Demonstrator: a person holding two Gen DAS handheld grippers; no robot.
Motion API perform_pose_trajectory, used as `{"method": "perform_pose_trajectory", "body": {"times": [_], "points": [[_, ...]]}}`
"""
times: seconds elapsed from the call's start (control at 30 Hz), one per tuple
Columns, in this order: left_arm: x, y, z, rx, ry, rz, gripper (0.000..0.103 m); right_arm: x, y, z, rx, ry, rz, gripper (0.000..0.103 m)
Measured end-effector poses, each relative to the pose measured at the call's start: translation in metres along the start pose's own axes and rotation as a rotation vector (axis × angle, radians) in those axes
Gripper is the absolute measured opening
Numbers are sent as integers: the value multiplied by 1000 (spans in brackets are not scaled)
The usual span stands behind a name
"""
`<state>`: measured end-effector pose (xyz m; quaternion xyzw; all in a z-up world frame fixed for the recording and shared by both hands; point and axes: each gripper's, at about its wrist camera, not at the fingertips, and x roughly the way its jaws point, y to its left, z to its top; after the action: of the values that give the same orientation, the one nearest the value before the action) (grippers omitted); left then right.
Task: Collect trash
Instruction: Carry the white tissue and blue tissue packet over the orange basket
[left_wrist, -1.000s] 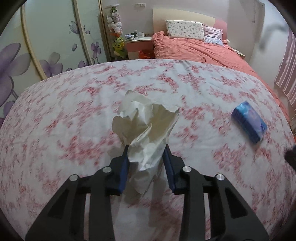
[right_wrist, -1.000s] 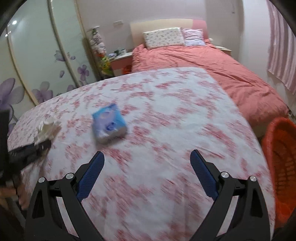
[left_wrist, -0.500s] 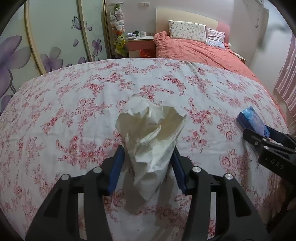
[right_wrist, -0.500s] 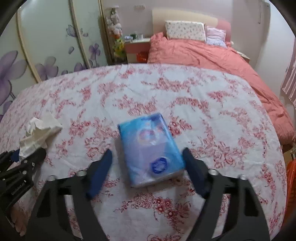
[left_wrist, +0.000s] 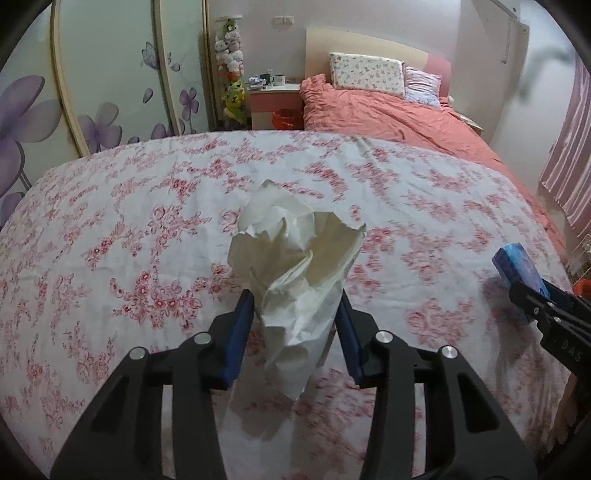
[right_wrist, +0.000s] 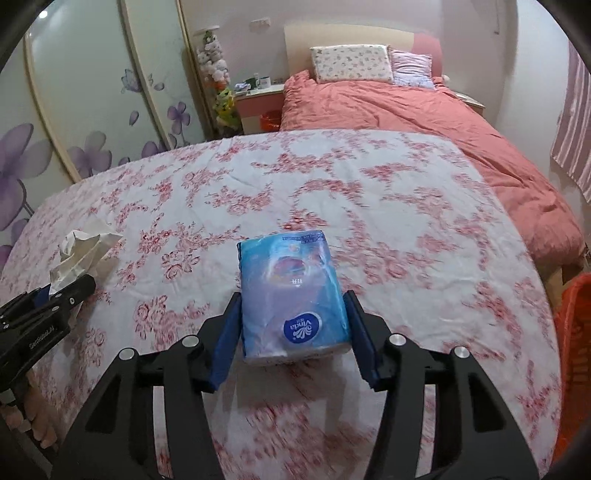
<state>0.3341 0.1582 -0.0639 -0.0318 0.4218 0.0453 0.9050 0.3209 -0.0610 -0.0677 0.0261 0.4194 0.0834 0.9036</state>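
A crumpled white tissue (left_wrist: 295, 273) stands between the blue pads of my left gripper (left_wrist: 295, 314), which is shut on it just above the floral cloth; it also shows at the left of the right wrist view (right_wrist: 79, 254). A blue Vinda tissue pack (right_wrist: 295, 295) lies on the cloth between the fingers of my right gripper (right_wrist: 293, 325), whose pads sit against its sides. In the left wrist view the pack (left_wrist: 519, 271) and the right gripper (left_wrist: 546, 306) are at the far right.
The floral-cloth surface (right_wrist: 369, 206) fills both views. An orange basket (right_wrist: 574, 354) stands at its right edge. Beyond are a bed with a salmon cover (right_wrist: 406, 110), a bedside table (right_wrist: 258, 99) and a flowered wardrobe (left_wrist: 92, 92).
My right gripper swung left to the blue pack, straddled it and narrowed its jaws onto its sides. My left gripper kept hold of the tissue and drifted slightly.
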Motion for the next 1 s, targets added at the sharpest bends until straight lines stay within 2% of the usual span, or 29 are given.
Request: {"method": "perform_pose_trajectory", "body": {"times": [0.27,0.6,1.0], "points": [[-42,-33,4,38,-58,-45,43,-48,-28,-5,51,-77,-19,54],[-103,-95,0,116,-137,-128,43,-121,-73,-19,122,-200,-59,54],[-154,-187,-30,220,-183,-261,44,-183,-129,-55,222,-303,-144,54]]}}
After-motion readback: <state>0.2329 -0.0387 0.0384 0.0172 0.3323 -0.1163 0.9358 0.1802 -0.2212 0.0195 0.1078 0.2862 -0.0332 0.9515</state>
